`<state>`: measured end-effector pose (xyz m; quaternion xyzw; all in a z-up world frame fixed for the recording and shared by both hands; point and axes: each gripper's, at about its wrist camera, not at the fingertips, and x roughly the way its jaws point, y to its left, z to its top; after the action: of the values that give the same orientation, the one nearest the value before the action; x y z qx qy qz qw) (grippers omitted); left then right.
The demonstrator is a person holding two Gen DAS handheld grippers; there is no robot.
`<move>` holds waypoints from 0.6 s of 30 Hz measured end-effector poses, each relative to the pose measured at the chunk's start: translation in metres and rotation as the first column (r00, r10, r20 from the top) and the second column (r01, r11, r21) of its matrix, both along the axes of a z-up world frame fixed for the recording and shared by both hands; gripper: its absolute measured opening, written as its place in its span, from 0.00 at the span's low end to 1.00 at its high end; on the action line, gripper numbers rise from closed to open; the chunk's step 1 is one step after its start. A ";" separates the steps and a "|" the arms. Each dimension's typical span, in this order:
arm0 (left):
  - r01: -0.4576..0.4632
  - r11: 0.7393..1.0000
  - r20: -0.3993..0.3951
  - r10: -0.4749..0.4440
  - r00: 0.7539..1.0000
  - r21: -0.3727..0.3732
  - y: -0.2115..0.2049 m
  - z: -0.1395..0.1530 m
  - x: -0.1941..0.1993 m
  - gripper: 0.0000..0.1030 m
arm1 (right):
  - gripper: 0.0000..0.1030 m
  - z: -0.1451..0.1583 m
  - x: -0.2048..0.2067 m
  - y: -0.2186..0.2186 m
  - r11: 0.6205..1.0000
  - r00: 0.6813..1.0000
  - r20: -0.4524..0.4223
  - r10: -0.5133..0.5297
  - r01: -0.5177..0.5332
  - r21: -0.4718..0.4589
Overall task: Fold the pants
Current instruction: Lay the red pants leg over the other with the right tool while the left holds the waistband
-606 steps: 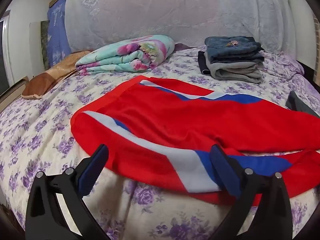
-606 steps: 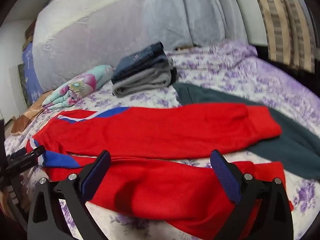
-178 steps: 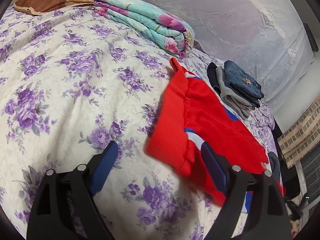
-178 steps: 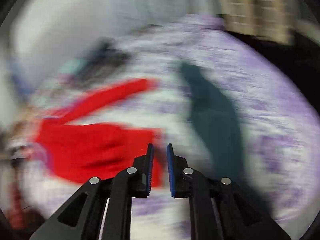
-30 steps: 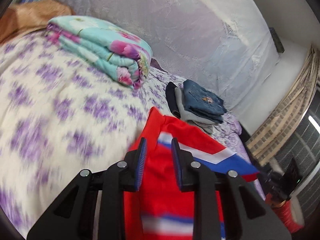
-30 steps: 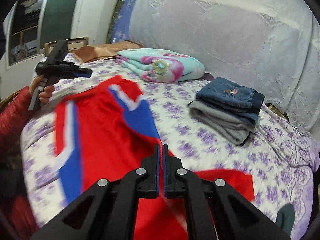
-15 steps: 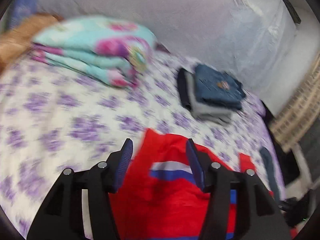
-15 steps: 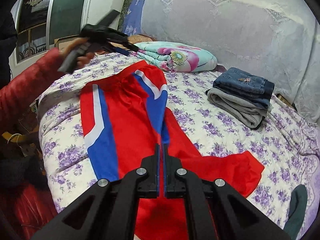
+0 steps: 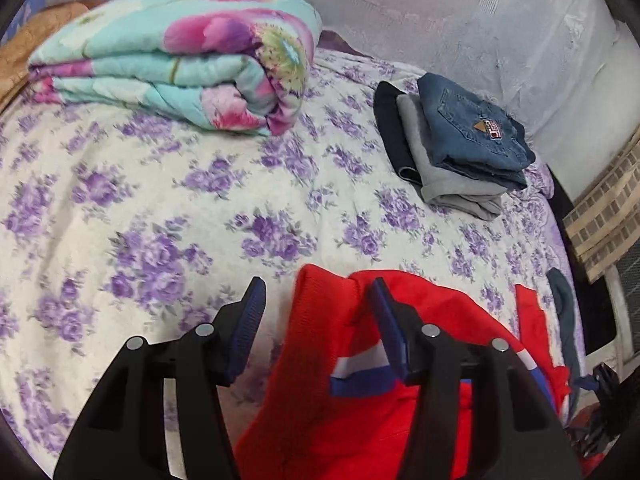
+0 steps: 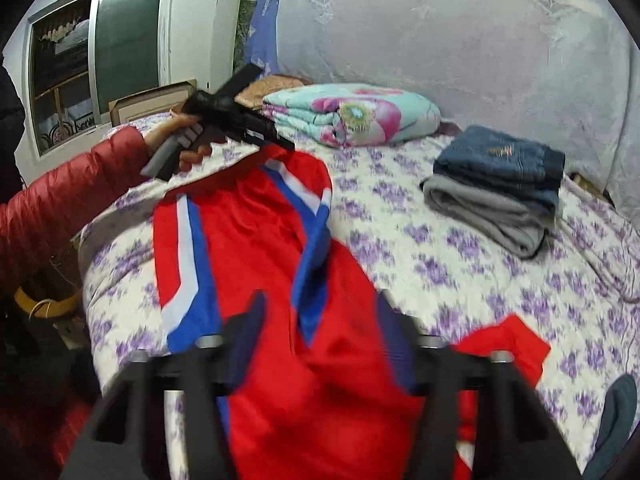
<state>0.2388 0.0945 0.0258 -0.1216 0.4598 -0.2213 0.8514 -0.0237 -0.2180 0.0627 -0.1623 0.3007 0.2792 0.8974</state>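
Change: both hand-held grippers' jaws just opened, releasing red pants point(image 10: 256, 264)
Left hand-held gripper point(image 9: 316, 312): parted, waistband edge between, unpressed
Right hand-held gripper point(image 10: 320, 320): parted above cloth
Pants: lengthwise on bed point(image 9: 160, 208), near edge

Premises: a bedroom in a private home. A bed point(image 10: 500, 280) with a cream cover printed in purple flowers fills most of both views. A folded floral quilt point(image 9: 180, 60) lies near its head, beside a brown pillow point(image 9: 24, 48). A stack of folded jeans and grey clothing point(image 10: 504, 184) rests on the cover. A lace-draped headboard point(image 10: 460, 48) stands behind. A window point(image 10: 96, 56) and leaning picture frames point(image 10: 156, 104) occupy the side wall.
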 end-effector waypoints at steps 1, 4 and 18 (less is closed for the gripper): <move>0.016 1.000 0.003 -0.015 1.000 -0.028 0.000 -0.001 -0.001 0.41 | 0.59 -0.002 0.002 0.005 1.000 1.000 -0.006 0.007 -0.007 -0.009; 0.030 0.999 0.024 -0.029 0.999 -0.030 -0.002 -0.001 -0.003 0.34 | 0.51 -0.017 0.012 0.020 0.998 0.999 -0.048 0.016 -0.019 -0.063; 0.078 0.977 0.193 -0.040 0.980 -0.197 0.054 0.033 -0.103 0.16 | 0.04 -0.016 -0.071 0.027 0.993 0.997 0.047 0.054 -0.049 -0.110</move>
<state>0.1357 0.1484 0.0586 -0.1731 0.3556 -0.3031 0.8670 -0.0947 -0.1912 0.0469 -0.2256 0.2889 0.2814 0.8868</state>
